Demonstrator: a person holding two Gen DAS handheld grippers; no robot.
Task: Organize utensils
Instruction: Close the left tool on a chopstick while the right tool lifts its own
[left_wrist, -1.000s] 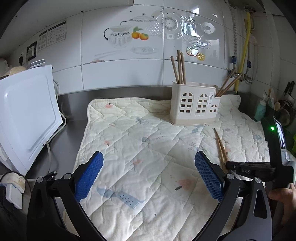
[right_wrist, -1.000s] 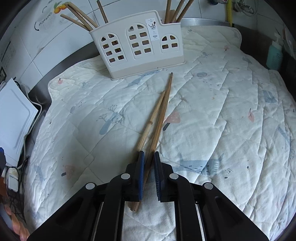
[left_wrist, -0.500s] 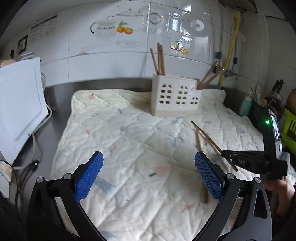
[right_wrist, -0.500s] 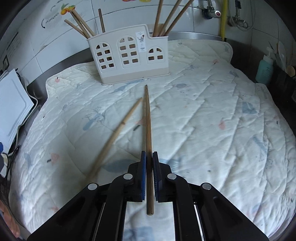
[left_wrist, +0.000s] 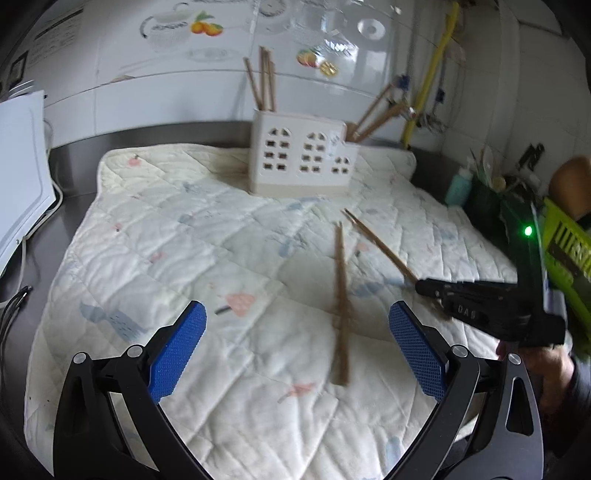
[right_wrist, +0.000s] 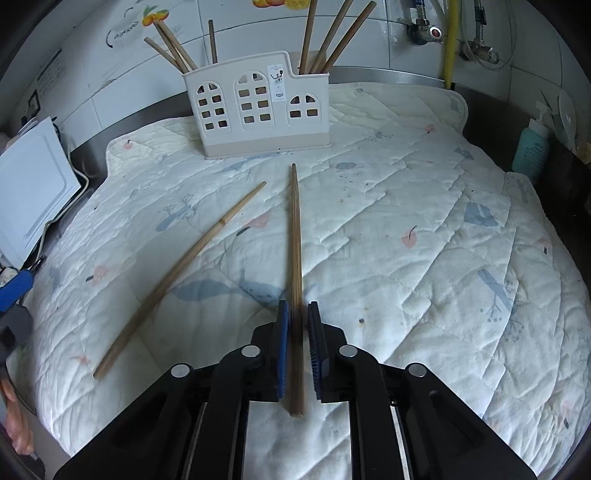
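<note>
One wooden chopstick lifted, another chopstick flat on quilt

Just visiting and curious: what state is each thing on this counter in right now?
Left gripper: jaws wide open, empty.
Right gripper: jaws opening around a brown bamboo chopstick.
Second bamboo chopstick: lying flat on the quilted white mat.
Cream plastic utensil holder: upright, holding chopsticks.

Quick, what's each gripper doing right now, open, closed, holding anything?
Left gripper: open, holding nothing.
Right gripper: jaws opening slightly, one chopstick between them, off the quilted mat.
</note>
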